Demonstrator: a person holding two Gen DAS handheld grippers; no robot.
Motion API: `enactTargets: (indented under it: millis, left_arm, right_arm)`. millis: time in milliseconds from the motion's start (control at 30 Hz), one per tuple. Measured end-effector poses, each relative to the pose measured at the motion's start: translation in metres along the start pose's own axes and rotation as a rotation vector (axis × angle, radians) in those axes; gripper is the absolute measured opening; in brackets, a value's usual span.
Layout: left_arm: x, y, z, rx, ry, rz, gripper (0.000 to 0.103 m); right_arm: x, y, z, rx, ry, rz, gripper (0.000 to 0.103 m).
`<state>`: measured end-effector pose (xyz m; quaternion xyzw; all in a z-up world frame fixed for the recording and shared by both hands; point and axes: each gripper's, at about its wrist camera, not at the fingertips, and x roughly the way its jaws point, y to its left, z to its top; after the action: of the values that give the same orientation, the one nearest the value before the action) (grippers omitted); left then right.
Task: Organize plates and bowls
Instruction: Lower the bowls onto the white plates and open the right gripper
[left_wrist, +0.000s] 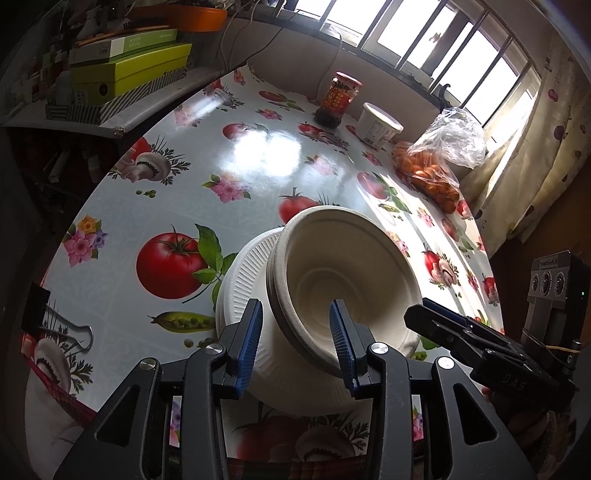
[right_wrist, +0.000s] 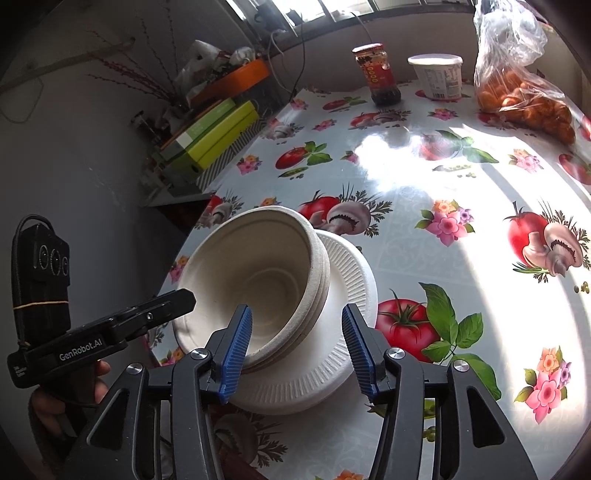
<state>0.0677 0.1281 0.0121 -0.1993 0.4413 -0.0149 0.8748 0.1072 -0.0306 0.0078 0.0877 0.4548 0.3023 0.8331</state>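
Stack of bowls (left_wrist: 343, 280) tilted on ribbed plates (left_wrist: 243, 295) lower centre, empty, left gripper (left_wrist: 295, 343) and right gripper (right_wrist: 295, 350) both spread around rim, one jar (left_wrist: 338, 99), one tub (left_wrist: 378, 127), one bag of oranges (left_wrist: 432, 173) upper right.

light: daylight from window (left_wrist: 443, 48) | glare: on tablecloth (left_wrist: 266, 155) | edges: dark, fisheye-curved | focus: sharp

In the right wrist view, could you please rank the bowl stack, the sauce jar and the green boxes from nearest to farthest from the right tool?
1. Bowl stack: straddled by the right tool.
2. Green boxes: mid-distance, off the table's left edge.
3. Sauce jar: far edge, near the window.
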Motion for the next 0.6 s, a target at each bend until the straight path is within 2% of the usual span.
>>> enactTargets:
  millis: [600]
  left_arm:
    - [-0.025, -0.012, -0.020, 0.054, -0.088, 0.093, 0.039]
  right_arm:
    - [-0.019, 0.011, -0.012, -0.072, -0.066, -0.024, 0.053]
